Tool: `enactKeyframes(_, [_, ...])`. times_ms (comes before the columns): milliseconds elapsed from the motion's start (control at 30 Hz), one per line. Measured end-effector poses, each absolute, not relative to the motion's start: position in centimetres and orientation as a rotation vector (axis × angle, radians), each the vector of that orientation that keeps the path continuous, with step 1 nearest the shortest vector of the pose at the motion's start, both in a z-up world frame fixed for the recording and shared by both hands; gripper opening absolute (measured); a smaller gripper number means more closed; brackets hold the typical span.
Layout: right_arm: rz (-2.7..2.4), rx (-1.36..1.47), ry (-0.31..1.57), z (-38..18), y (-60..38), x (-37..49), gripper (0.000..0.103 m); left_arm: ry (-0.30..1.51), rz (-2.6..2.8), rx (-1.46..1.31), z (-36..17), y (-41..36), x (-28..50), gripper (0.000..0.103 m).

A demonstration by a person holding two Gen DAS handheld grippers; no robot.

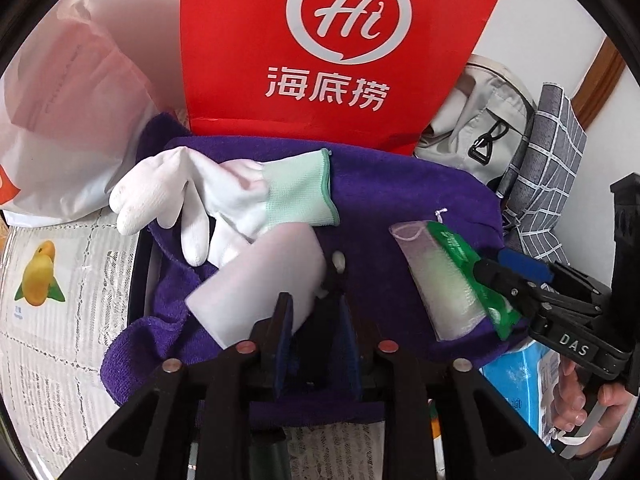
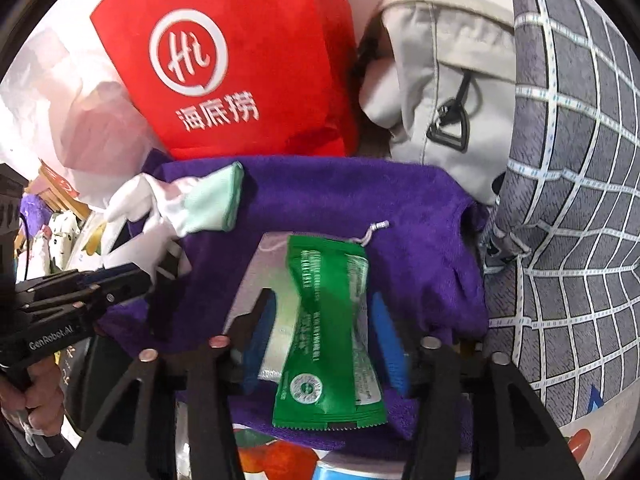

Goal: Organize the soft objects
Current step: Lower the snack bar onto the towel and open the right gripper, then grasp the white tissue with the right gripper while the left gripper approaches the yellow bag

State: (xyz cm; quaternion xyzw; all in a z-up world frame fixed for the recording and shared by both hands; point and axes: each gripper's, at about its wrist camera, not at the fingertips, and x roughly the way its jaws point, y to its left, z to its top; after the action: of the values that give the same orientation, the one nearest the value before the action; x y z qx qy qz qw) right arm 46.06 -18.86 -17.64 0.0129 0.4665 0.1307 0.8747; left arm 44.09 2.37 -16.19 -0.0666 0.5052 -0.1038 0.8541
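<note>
A purple towel lies spread over a dark stand, also in the right wrist view. On it lie white gloves with mint cuffs, a translucent white pouch and a green packet over a mesh pouch. My left gripper is narrowly open, one finger beside the white pouch's near edge. My right gripper has its blue pads at either side of the green packet, pinching it. The gloves show at left in the right wrist view.
A red bag with a white logo stands behind the towel. A white plastic bag is at left, a grey backpack and a grey checked cloth at right. A lace tablecloth covers the table.
</note>
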Motion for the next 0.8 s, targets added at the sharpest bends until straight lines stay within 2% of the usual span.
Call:
enactKeyframes(100, [0.278,0.020,0.938,-16.7,-18.8,45.5,0.057,1.063,-0.222,-0.146,-15.8,2.4,43.9,0.031])
enactKeyframes(300, [0.266,0.017,0.855,-13.9,-18.8,43.6,0.057,1.037,-0.214,-0.150,-14.3,2.9,43.3,0.033])
enactKeyframes(400, [0.258,0.012,0.808,-12.1,-18.9,42.0,0.059,1.007,-0.216,-0.153,-13.2,3.1,42.8,0.044])
enactKeyframes(500, [0.256,0.020,0.781,-10.8,-19.1,39.5,0.064,0.984,-0.224,-0.151,-12.2,3.0,42.3,0.044])
enactKeyframes(800, [0.327,0.056,0.830,-11.6,-18.2,28.9,0.065,0.907,-0.259,-0.161,-8.7,2.7,40.2,0.044])
